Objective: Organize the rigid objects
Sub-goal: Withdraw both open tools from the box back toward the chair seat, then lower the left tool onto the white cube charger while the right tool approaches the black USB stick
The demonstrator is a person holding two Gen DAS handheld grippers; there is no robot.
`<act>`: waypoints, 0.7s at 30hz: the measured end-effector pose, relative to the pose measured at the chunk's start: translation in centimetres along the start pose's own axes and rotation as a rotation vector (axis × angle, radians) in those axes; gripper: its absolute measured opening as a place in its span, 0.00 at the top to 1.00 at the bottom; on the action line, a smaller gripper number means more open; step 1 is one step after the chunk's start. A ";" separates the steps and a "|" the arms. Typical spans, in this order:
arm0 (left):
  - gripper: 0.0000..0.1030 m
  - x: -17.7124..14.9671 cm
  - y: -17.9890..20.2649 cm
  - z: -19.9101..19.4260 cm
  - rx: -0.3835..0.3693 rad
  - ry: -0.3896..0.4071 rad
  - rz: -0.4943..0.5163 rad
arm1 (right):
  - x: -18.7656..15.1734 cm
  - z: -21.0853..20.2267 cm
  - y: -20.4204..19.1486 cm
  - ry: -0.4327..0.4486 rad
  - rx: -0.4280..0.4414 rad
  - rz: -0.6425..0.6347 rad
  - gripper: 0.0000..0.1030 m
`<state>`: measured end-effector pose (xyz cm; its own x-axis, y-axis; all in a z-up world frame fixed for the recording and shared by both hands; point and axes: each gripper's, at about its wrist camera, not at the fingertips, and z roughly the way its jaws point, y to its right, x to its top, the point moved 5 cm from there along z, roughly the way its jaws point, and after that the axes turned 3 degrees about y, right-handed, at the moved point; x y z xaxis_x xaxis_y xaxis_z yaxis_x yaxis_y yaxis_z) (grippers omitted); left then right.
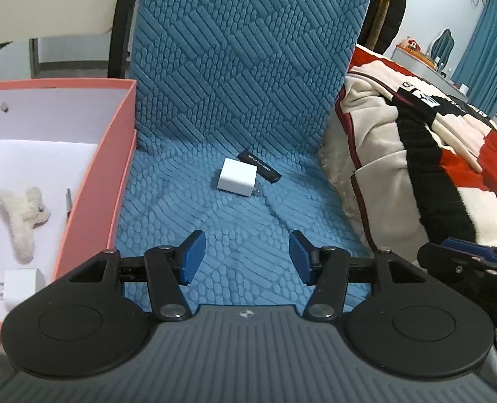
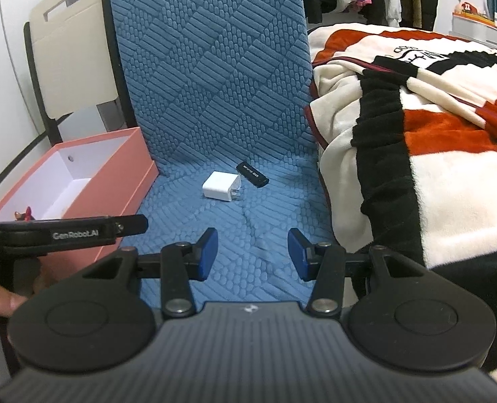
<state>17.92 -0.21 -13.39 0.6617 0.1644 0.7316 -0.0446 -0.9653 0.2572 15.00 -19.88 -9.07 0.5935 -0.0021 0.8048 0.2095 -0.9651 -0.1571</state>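
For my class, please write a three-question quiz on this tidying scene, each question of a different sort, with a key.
1. True or false: the white charger plug on the blue chair cushion already lies in the pink box.
2. Which thing lies just behind that plug? A) a red toy B) a black USB stick C) a fluffy hair claw
3. Fill in: the left tool and right tool both stand ____, with nothing between the fingers.

Key: 1 false, it lies on the cushion; a second white plug is in the box. 2 B. 3 open.
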 end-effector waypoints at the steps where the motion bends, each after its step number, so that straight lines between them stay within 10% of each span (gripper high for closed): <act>1: 0.41 0.0 -0.1 0.4 -0.002 -0.003 0.003 | 0.1 0.3 0.0 -0.001 -0.005 -0.002 0.52; 21: 0.41 2.7 -0.6 8.4 -0.002 -0.051 0.075 | 3.9 9.5 1.1 -0.015 -0.020 0.119 0.52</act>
<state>25.98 -0.84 -16.85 0.6938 0.0808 0.7157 -0.0969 -0.9742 0.2038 24.93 -18.49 -11.57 0.6246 -0.1129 0.7727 0.1220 -0.9633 -0.2393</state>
